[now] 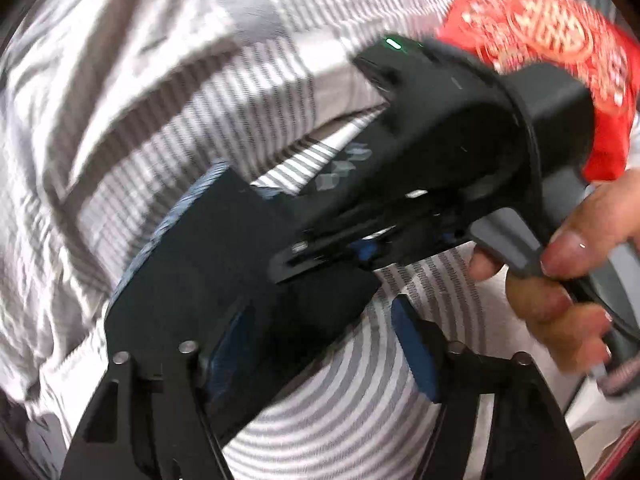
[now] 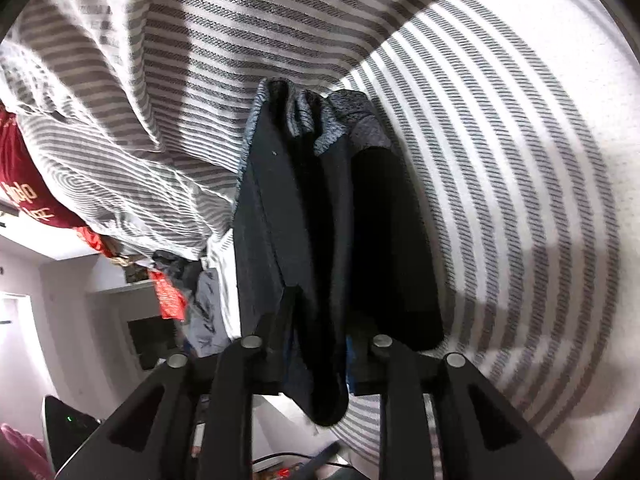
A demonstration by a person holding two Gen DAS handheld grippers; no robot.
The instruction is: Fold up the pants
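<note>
The pants (image 2: 304,216) are dark with a heathered grey band, bunched up lengthwise. My right gripper (image 2: 316,184) is shut on them, and the cloth fills the gap between its fingers and sags below them. They hang just over the striped bedding (image 2: 500,160). In the left wrist view my left gripper (image 1: 320,320) stands open, its blue pads (image 1: 416,356) wide apart with only bedding between them. A dark fold of the pants (image 1: 192,264) lies at its left finger. The right gripper's black body (image 1: 448,140) crosses that view, held by a hand (image 1: 560,292).
Rumpled grey-and-white striped bedding (image 1: 140,100) covers the bed. A red cushion with a gold pattern (image 1: 540,36) lies at the far right. More red fabric (image 2: 24,192) and a heap of clothes (image 2: 188,280) sit at the bed's edge, with floor and furniture beyond.
</note>
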